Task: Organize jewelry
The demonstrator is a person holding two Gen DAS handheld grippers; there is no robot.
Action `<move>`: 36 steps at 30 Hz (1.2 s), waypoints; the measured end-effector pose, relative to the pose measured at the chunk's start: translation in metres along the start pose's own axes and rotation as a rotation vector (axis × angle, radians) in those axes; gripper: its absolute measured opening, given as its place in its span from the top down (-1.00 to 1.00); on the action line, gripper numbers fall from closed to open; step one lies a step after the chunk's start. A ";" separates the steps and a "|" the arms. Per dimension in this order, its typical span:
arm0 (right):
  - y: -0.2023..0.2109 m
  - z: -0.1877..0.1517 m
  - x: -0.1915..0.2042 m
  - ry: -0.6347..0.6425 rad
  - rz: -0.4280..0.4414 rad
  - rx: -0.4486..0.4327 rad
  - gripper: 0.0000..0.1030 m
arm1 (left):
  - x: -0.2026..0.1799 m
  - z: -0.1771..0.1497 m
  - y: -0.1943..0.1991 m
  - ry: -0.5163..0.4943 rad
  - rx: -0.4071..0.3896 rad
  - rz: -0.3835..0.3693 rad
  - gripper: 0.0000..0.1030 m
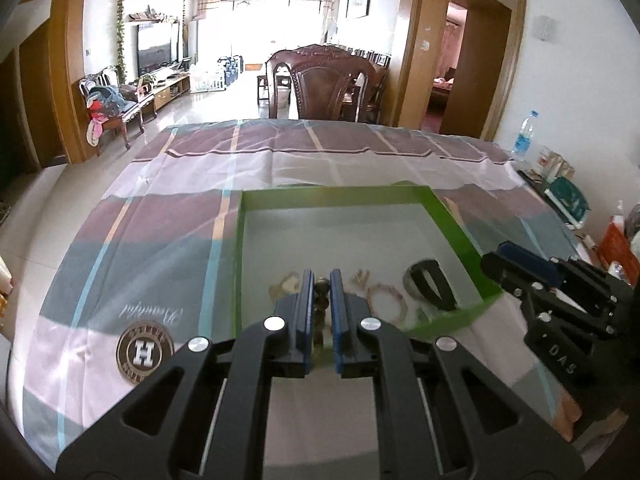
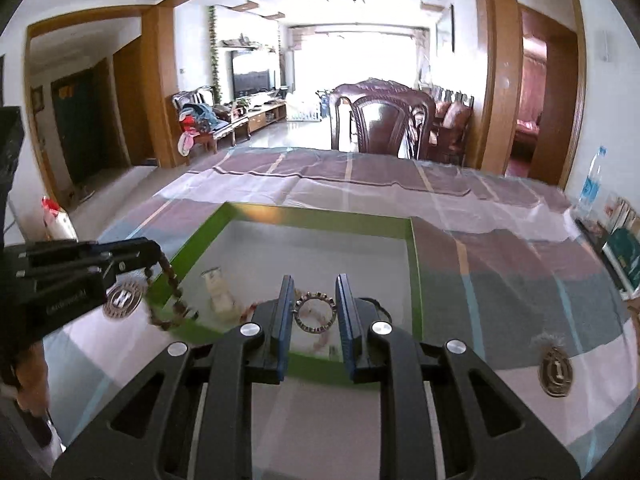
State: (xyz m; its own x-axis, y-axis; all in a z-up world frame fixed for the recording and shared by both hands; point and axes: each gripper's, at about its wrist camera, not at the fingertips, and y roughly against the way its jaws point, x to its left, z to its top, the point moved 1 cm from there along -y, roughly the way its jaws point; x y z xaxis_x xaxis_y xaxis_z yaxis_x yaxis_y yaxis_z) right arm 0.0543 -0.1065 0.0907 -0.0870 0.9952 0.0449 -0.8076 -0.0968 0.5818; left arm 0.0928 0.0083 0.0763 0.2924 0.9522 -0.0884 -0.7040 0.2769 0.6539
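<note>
A green-rimmed tray [image 1: 336, 194] [image 2: 415, 280] lies on the striped cloth. My left gripper [image 1: 321, 280] is shut on a brown bead bracelet [image 1: 321, 300], which hangs over the tray's near left rim in the right wrist view [image 2: 170, 280]. My right gripper [image 2: 315, 284] is open above the tray's near edge, over a silver ring-shaped bracelet [image 2: 316, 312]. In the tray also lie a pink bead bracelet [image 1: 386, 300], a black band [image 1: 428, 284] and a pale piece [image 2: 220, 292]. The right gripper shows at the right of the left wrist view [image 1: 504, 256].
Round metal badges lie on the cloth [image 1: 145, 350] [image 2: 555, 372]. A water bottle [image 1: 525, 136], boxes and packets stand at the table's right edge. A wooden chair [image 1: 324, 84] stands beyond the far edge.
</note>
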 end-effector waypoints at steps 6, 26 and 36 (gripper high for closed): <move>-0.052 -0.005 -0.008 -0.051 -0.012 0.088 0.59 | 0.001 0.021 -0.034 0.026 0.033 -0.017 0.84; -0.037 -0.010 -0.023 -0.109 -0.031 0.055 -0.03 | -0.006 0.015 -0.041 0.028 0.024 0.007 0.30; 0.043 -0.026 -0.010 -0.108 -0.085 -0.052 -0.77 | -0.017 -0.041 0.031 -0.023 -0.121 0.141 -0.45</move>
State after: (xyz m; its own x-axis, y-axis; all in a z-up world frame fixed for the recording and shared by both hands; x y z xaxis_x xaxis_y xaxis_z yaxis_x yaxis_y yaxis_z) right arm 0.0049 -0.1206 0.0940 0.0440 0.9953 0.0858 -0.8385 -0.0099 0.5449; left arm 0.0393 0.0059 0.0674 0.1990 0.9799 0.0157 -0.8112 0.1557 0.5637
